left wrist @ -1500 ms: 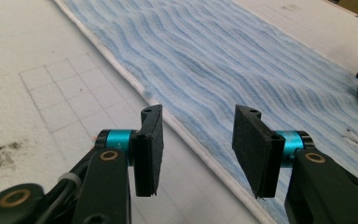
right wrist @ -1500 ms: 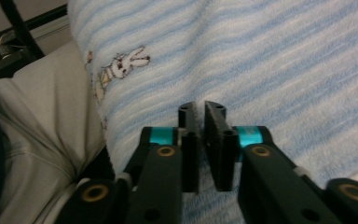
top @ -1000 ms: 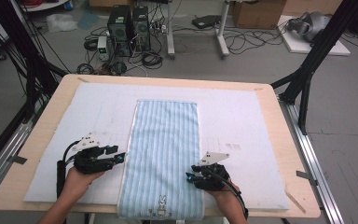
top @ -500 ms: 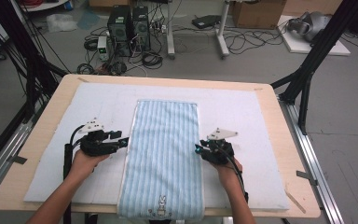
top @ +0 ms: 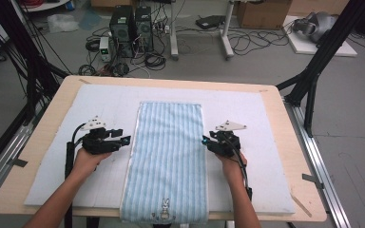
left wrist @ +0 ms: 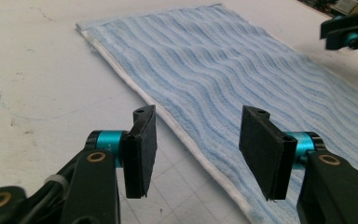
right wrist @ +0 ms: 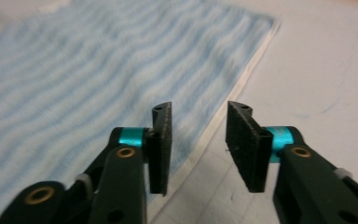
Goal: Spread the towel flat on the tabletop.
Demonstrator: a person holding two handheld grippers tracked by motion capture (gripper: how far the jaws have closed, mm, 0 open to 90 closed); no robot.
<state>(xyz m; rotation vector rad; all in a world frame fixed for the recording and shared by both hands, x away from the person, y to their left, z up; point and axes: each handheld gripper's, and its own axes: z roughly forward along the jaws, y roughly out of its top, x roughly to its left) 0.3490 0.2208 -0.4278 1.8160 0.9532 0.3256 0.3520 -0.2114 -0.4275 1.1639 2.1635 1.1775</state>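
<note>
Towel: a long blue-and-white striped towel (top: 167,161) lies flat in the middle of the white mat (top: 271,156), with its near end, which carries a small rabbit picture, hanging a little over the near edge of the table (top: 292,114).
Handling: I judge it soft, light and limp; it will sag and fold when lifted, and it cannot break. The terry surface should give the pads enough friction.
Where to hold: the white hem (left wrist: 186,140) along each long side looks like the best place, pinched from the side at the same height by both grippers.
Left gripper (top: 123,140): released; its jaws have just been opening and stand apart on either side of the left hem, with nothing pressed between them.
Right gripper (top: 205,142): also released; its jaws have just been opening, over the right hem (right wrist: 223,116), and nothing is clamped.
Hands: the left hand (top: 86,161) and right hand (top: 228,164) come in from the near side.
Risk: a pinch that is too shallow may slip off the thin hem.
</note>
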